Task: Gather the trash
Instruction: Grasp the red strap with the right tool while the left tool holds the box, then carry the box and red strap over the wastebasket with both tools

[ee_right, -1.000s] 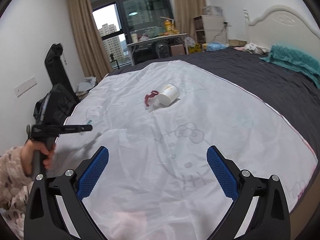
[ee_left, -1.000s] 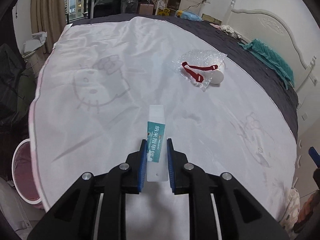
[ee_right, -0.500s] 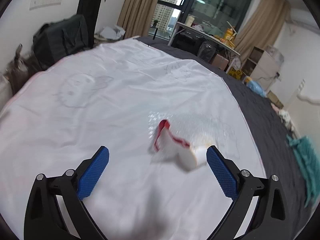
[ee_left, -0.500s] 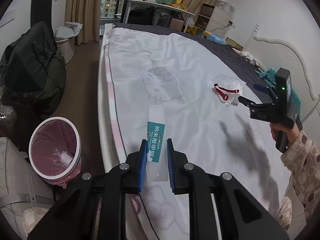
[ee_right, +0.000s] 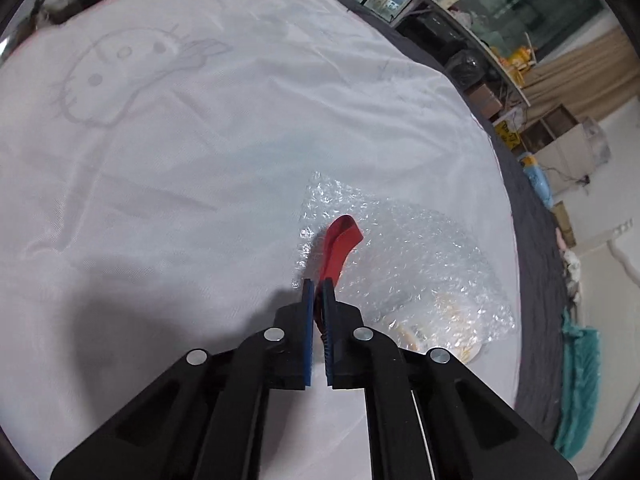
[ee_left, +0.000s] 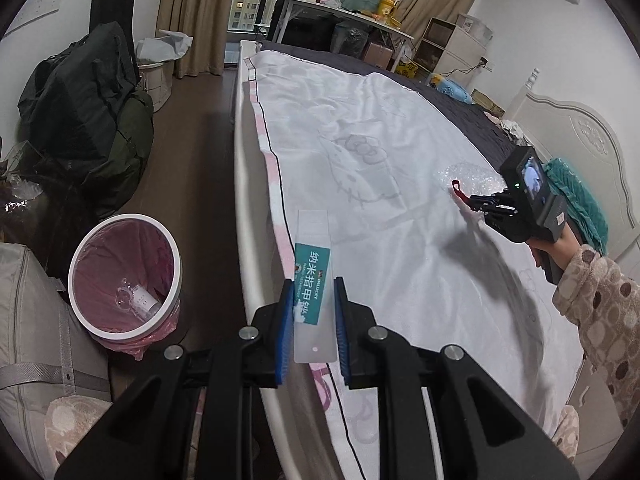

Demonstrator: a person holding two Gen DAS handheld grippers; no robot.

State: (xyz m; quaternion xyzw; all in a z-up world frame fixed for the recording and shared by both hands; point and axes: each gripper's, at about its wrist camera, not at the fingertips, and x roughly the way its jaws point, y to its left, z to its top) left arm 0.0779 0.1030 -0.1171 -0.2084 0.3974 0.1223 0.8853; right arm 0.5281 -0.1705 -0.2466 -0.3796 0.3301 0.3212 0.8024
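Left fingers pinching a clear flat packet with a teal label, held up over the edge of the bed, not yet above the bin. Right fingers pressed nearly together on a red strap, nipped at its near end while the rest arches up over a sheet of bubble wrap lying on the white sheet. Under the wrap, something pale and rounded, too blurred to name. From the left wrist view, right gripper at the same spot, well out across the bed from the left gripper.

Down on the floor beside the bed, a round bin with a pink liner, already holding a small white bottle and some clear plastic: so partly done. Judged left to do: packet into the bin, then strap and bubble wrap carried over and dropped in too. Nothing else loose visible on the sheet
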